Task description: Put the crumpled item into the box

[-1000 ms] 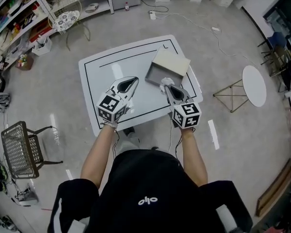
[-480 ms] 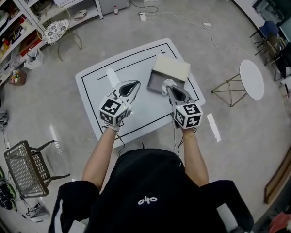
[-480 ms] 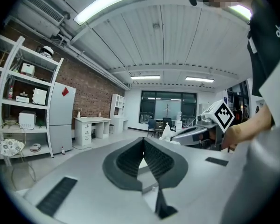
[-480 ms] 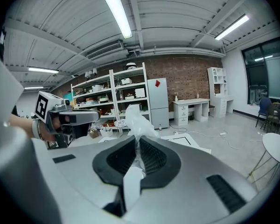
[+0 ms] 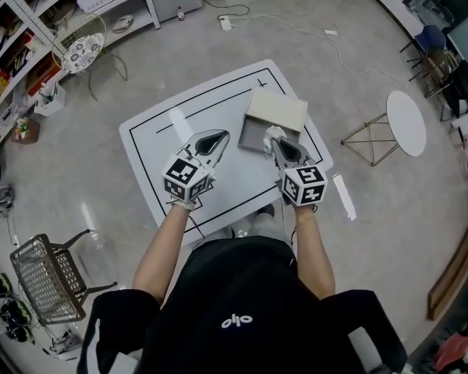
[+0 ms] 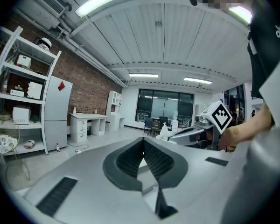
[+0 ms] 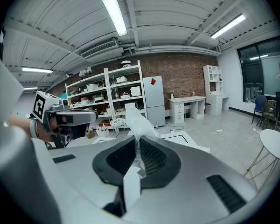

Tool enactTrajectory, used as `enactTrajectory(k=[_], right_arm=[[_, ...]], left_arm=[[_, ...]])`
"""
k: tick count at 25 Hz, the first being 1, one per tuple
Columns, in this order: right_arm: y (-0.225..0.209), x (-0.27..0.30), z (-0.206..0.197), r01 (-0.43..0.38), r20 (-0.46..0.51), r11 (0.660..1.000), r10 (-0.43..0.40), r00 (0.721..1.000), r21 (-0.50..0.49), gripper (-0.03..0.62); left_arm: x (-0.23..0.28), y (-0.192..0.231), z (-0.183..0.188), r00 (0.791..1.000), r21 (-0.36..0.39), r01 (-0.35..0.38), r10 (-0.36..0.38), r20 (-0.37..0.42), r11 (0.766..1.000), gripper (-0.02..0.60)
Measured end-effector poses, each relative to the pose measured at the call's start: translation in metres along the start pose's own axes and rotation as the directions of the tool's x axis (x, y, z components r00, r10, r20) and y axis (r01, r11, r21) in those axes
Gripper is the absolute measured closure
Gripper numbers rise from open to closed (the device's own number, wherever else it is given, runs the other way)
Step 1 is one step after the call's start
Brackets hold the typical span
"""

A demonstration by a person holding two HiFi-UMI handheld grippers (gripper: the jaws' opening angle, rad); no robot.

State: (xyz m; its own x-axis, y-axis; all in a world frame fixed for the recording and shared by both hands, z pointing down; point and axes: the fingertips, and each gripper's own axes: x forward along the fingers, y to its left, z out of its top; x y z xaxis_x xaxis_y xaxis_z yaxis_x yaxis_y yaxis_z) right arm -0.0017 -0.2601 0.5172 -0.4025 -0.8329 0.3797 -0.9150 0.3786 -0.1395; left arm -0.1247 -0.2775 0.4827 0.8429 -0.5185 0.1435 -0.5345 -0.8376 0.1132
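Left forearm stretched forward over the table (image 5: 152, 142), the left gripper (image 5: 215, 137) almost level, jaws pressed together on nothing; right forearm alongside it, the right gripper (image 5: 276, 141) tipped downward, clamped on the crumpled item (image 5: 274, 132), which sits over the near edge of the box (image 5: 281, 107).

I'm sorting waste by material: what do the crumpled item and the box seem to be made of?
The crumpled item: probably thin paper or tissue, possibly plastic film; white, matte, sharply creased, slightly translucent where the right gripper pinches it. The box: likely cardboard; flat beige matte flap, greyish inside, straight folded edges.
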Motion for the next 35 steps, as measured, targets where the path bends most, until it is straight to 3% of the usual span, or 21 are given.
enactTrajectory(k=[5,13,20,27,35], right_arm=[[-0.023,0.013,0.001,-0.031,-0.012,1.0,0.031,0.999,0.002,0.563],[-0.057,0.05,0.002,-0.11,-0.051,0.994,0.109,0.993,-0.012,0.563],[-0.075,0.083,-0.018,-0.17,-0.126,0.985,0.165,0.978,-0.032,0.563],[-0.081,0.119,-0.054,-0.238,-0.234,0.97,0.22,0.947,-0.052,0.563],[-0.081,0.152,-0.1,-0.309,-0.353,0.951,0.281,0.892,-0.024,0.563]], left_arm=[[0.023,0.0,-0.004,1.0,0.013,-0.01,0.01,-0.022,1.0,0.574],[0.054,0.019,-0.009,0.996,0.002,-0.085,0.085,-0.034,0.996,0.574],[0.075,0.03,-0.02,0.99,-0.021,-0.13,0.129,-0.054,0.991,0.574],[0.095,0.038,-0.041,0.985,-0.043,-0.148,0.143,-0.092,0.988,0.574],[0.118,0.045,-0.078,0.978,-0.095,-0.156,0.14,-0.156,0.983,0.574]])
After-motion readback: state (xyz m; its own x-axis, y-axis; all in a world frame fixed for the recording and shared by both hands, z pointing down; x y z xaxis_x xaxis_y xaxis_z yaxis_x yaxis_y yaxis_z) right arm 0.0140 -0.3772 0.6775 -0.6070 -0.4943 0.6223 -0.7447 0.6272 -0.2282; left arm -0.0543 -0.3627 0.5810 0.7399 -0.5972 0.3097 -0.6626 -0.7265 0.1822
